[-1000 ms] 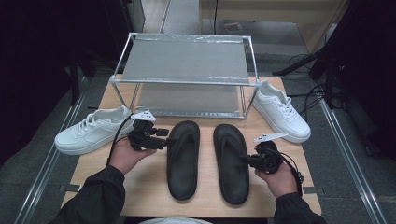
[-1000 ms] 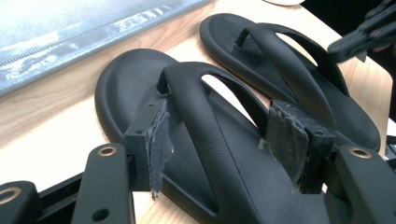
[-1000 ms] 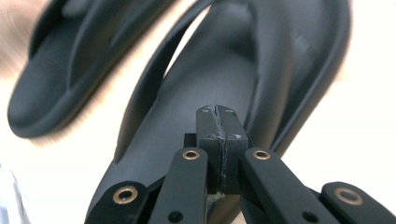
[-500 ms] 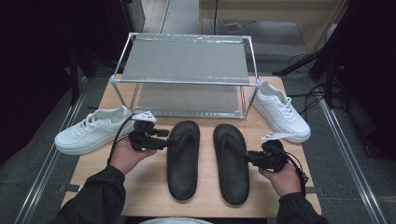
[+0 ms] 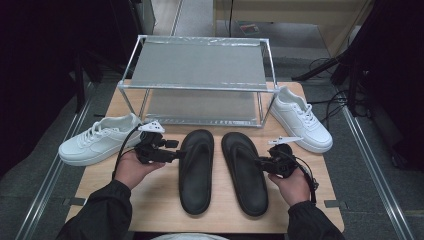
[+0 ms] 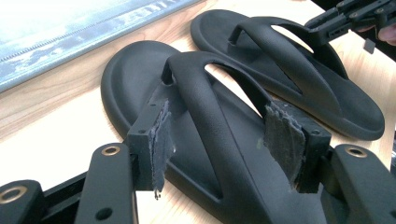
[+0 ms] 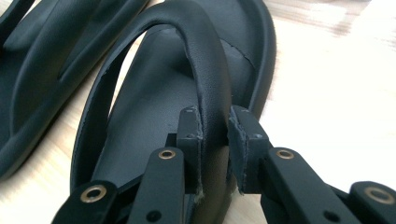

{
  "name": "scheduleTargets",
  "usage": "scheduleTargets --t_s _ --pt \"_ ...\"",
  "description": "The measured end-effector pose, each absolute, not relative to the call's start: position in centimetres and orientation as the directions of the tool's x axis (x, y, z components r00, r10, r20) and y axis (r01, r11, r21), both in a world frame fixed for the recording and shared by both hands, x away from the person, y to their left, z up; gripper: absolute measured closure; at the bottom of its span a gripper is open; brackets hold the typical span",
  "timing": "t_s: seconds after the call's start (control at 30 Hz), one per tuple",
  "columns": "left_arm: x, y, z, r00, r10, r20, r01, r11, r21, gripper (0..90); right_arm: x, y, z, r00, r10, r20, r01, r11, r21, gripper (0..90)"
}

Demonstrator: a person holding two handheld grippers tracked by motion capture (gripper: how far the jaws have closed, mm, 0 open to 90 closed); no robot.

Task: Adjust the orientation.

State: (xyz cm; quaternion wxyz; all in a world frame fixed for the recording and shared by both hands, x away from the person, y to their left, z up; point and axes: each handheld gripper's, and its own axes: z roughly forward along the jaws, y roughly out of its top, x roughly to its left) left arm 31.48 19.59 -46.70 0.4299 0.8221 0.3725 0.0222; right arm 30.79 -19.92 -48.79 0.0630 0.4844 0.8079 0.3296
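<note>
Two black flip-flops lie side by side mid-table. My left gripper [image 5: 180,151] is open, its worn pads [image 6: 161,135] standing wide on either side of the left flip-flop's [image 5: 196,175] strap [image 6: 210,98] without touching it. The jaws of my right gripper [image 5: 261,162] have just been closing, with the outer strap [image 7: 212,70] of the right flip-flop [image 5: 245,175] between them. In the right gripper view both pads [image 7: 194,128] of that gripper [image 7: 215,126] press on this strap. The right flip-flop [image 6: 327,88] lies farther off in the left gripper view.
A metal two-shelf rack [image 5: 200,70] stands at the back of the wooden table [image 5: 155,200]. One white sneaker [image 5: 97,145] lies at the left, another [image 5: 301,122] at the right beside the rack. Cables trail from both grippers.
My right hand has shifted a little left, onto the right flip-flop's strap, and its jaws have come in around the strap. The left hand and both flip-flops stay put.
</note>
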Motion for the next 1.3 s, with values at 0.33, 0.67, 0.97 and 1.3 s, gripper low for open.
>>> scheduleTargets --t_s 0.33,0.67,0.97,1.3 --pt "30.9 20.2 -47.2 0.725 0.628 -0.284 0.588 -0.349 0.729 46.4 31.6 -18.4 -48.7 -0.526 0.829 0.19 0.729 0.324 0.603 77.7" --pt "30.7 20.8 -48.7 0.715 0.626 -0.312 0.617 -0.353 0.703 71.9 32.5 -17.4 -48.8 -0.516 0.835 0.192 0.73 0.311 0.609 77.3" --pt "31.3 21.2 -50.4 0.664 0.646 -0.376 0.692 -0.341 0.636 83.2 32.0 -17.8 -48.1 -0.589 0.769 0.25 0.694 0.322 0.644 76.2" --pt "31.4 20.1 -51.7 0.64 0.676 -0.364 0.731 -0.392 0.558 86.2 32.8 -18.9 -48.4 -0.586 0.779 0.222 0.695 0.343 0.632 89.2"
